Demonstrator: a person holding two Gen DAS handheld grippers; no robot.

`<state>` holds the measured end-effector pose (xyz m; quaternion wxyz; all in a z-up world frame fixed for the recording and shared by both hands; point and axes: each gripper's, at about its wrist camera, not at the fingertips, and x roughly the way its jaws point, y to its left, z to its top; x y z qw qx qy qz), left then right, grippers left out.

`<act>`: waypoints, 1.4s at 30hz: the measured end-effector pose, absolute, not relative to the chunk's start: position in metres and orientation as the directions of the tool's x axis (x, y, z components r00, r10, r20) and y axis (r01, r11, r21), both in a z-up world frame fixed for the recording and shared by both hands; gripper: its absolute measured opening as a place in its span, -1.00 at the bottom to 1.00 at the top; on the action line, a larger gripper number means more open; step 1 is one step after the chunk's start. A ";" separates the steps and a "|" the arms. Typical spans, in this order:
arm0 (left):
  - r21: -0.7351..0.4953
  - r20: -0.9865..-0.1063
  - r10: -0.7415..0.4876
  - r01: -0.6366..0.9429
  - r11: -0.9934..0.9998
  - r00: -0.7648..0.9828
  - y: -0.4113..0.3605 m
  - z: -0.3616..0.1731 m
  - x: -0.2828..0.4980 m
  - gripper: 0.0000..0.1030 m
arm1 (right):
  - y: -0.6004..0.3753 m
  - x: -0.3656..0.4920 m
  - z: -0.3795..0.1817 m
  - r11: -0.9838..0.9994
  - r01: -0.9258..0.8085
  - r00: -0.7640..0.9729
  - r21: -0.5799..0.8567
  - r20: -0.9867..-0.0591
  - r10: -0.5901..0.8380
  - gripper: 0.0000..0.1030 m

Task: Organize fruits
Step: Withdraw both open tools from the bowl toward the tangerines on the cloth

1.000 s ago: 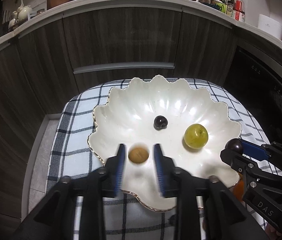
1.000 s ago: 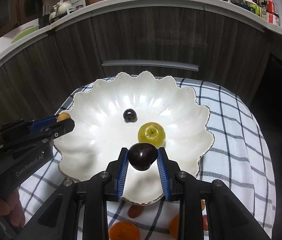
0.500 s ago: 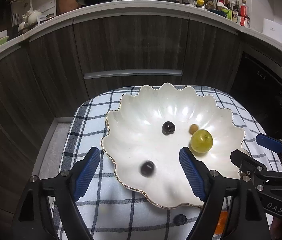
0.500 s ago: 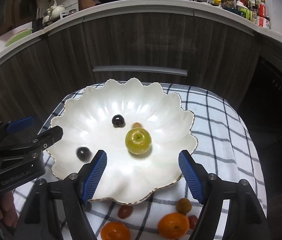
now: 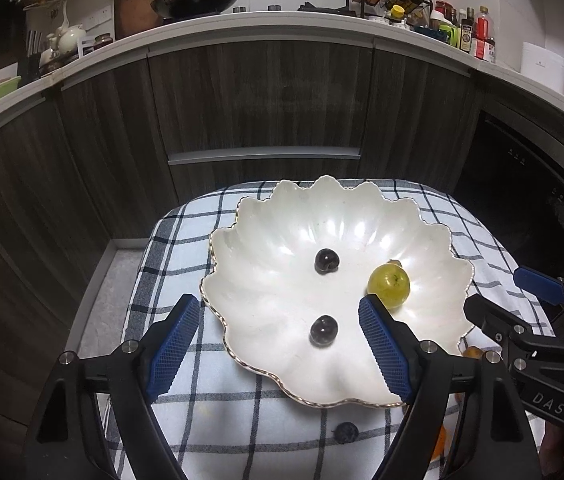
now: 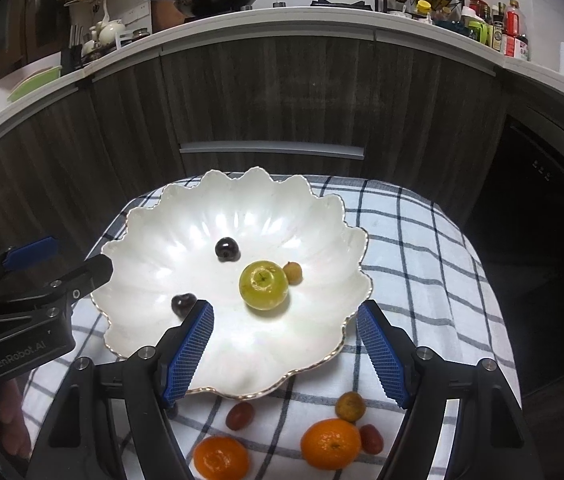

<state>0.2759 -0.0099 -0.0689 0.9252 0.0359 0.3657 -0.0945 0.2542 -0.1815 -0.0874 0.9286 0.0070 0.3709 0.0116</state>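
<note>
A white scalloped bowl (image 5: 273, 280) (image 6: 185, 240) stands on a checked cloth (image 5: 185, 248). In the bowl lie a green fruit (image 5: 388, 284) (image 6: 263, 285), a small tan fruit (image 6: 293, 272) touching its far side, and two dark cherries (image 5: 326, 260) (image 5: 323, 331). My left gripper (image 5: 277, 302) hangs open over the bowl's near left rim, with nothing between its pads. Above the near rim my right gripper (image 6: 285, 307) is open and holds nothing. The nearer cherry (image 6: 183, 303) lies just beyond its left fingertip.
On the cloth in front of the bowl lie two oranges (image 6: 221, 458) (image 6: 330, 443), a small tan fruit (image 6: 350, 406), two red tomatoes (image 6: 239, 416) and a dark berry (image 5: 346, 432). Dark cabinets (image 5: 265, 112) rise behind. A hand (image 6: 5, 420) shows at the lower left.
Both grippers opened and drew back a little. The left one let go of the tan fruit, which rolled beside the green fruit. The right one dropped its dark cherry into the bowl.
</note>
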 end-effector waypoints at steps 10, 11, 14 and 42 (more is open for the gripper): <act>-0.012 -0.689 -0.154 0.201 0.980 0.708 -0.019 -0.069 0.265 0.59 | -0.195 0.243 -0.083 1.000 0.009 0.731 0.016 -0.683 0.004 0.46; -0.011 -0.690 -0.154 0.202 0.979 0.708 -0.019 -0.069 0.264 0.59 | -0.196 0.242 -0.083 1.000 0.010 0.732 0.012 -0.681 0.001 0.46; -0.006 -0.691 -0.153 0.206 0.979 0.707 -0.022 -0.070 0.259 0.59 | -0.200 0.238 -0.082 1.000 0.015 0.735 0.006 -0.678 -0.007 0.46; 0.027 -0.700 -0.137 0.217 0.976 0.701 -0.054 -0.077 0.208 0.58 | -0.232 0.199 -0.093 1.000 -0.006 0.728 -0.021 -0.685 -0.010 0.46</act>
